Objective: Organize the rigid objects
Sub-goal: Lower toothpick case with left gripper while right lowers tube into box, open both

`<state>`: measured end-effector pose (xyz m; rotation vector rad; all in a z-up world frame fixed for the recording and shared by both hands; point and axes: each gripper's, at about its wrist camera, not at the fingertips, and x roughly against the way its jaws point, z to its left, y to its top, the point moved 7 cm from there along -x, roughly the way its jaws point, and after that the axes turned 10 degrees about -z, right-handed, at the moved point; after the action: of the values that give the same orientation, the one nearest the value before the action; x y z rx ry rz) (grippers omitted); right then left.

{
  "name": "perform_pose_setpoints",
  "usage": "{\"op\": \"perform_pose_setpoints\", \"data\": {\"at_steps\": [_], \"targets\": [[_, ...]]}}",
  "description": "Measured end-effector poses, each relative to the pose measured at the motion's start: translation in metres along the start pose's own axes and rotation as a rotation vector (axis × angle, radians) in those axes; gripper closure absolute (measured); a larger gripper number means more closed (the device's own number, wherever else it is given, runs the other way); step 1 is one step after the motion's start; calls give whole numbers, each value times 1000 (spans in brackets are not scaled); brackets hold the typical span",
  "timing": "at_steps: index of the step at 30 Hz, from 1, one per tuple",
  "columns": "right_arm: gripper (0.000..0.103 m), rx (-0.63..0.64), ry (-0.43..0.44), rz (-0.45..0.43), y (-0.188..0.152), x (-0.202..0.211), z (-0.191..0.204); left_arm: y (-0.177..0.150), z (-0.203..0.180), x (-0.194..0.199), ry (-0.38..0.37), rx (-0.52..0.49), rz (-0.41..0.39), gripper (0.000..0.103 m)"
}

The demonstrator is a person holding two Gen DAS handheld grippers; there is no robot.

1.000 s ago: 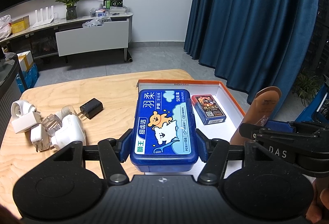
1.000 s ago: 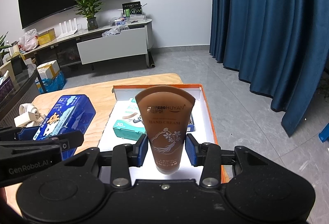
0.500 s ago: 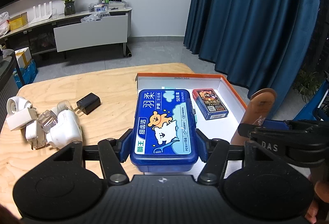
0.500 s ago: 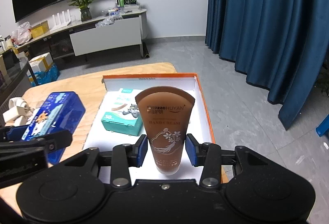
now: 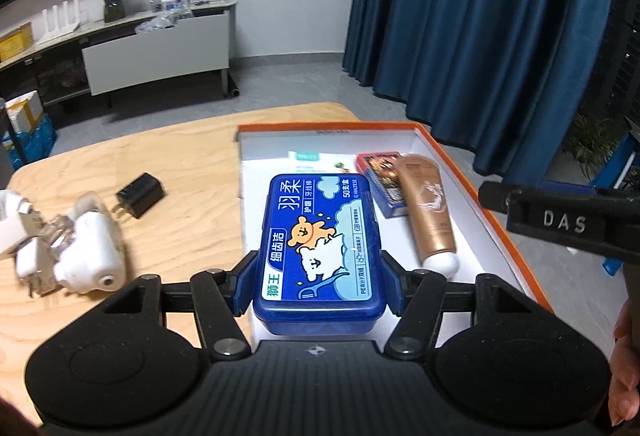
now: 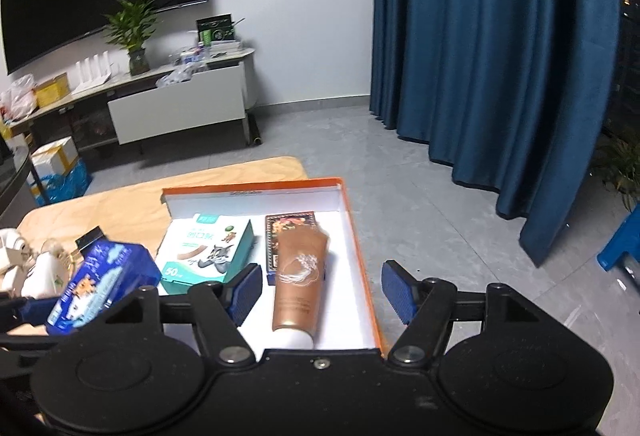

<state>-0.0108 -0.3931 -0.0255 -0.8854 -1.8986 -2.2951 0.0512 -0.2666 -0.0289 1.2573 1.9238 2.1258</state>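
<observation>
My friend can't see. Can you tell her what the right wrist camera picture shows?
The right gripper hangs open, its jaws having just opened, over a brown hand cream tube lying in a white box with an orange rim. The tube's top rests on a dark card box, beside a teal plaster box.

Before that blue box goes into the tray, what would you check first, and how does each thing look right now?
1. Left gripper grips the blue box squarely, pads on both sides: ok.
2. Right gripper has let go of the hand cream tube; its jaws have just been opening and the pads stand clear: ok.
3. Tube lies inside the orange-rimmed tray, its top end resting on the card pack: ok.
4. Free tray floor for the blue box, in front of the teal box: cannot tell, the blue box hides it.
5. Right gripper clear of the blue box's path: cannot tell.
</observation>
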Motion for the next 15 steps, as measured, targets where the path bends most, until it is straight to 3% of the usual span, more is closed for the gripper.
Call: {"op": "perform_pose_setpoints", "data": {"at_steps": [4,5,9,15], "targets": [[24,-13,-9,-21,5,5,-2,-4,-10,-10,-66,18,34,37],[23,-15,-5,-24,7,6,-2,-4,-10,-11,-61,16,39,31],[22,0,6,-29,9,9,4,-3,-6,-7,-32,13,38,30],[20,17,47,-16,10,11,25,5,16,5,64,21,25,17]]}}
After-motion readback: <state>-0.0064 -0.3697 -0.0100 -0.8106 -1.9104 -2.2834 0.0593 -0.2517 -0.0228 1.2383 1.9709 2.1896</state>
